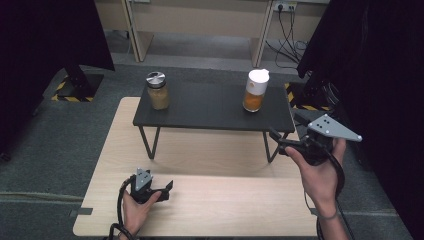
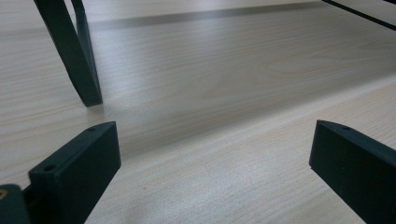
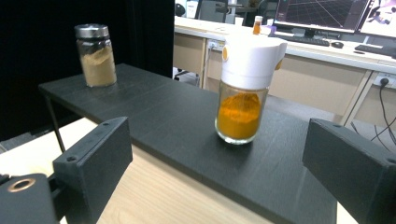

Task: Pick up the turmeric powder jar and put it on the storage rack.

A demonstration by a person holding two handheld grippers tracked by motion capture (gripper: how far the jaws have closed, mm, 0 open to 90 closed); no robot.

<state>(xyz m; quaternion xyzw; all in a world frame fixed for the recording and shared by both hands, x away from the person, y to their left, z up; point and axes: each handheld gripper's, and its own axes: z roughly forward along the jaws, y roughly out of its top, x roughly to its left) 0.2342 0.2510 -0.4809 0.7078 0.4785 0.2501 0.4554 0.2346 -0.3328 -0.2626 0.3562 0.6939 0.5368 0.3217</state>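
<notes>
Looking down, we see the right gripper (image 1: 276,139) at the frame's right, jaws wide and empty, facing the white-capped orange spice jar (image 1: 255,90) on the black shelf (image 1: 210,107). At lower left, the left gripper (image 1: 167,189) rests wide open on the wooden table (image 1: 225,200).

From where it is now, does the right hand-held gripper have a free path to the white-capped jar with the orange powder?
Probably yes. The right hand-held gripper has its jaws open and faces the white-capped jar, which stands alone on the black shelf. The steel-lidded jar is far off at the other end.
</notes>
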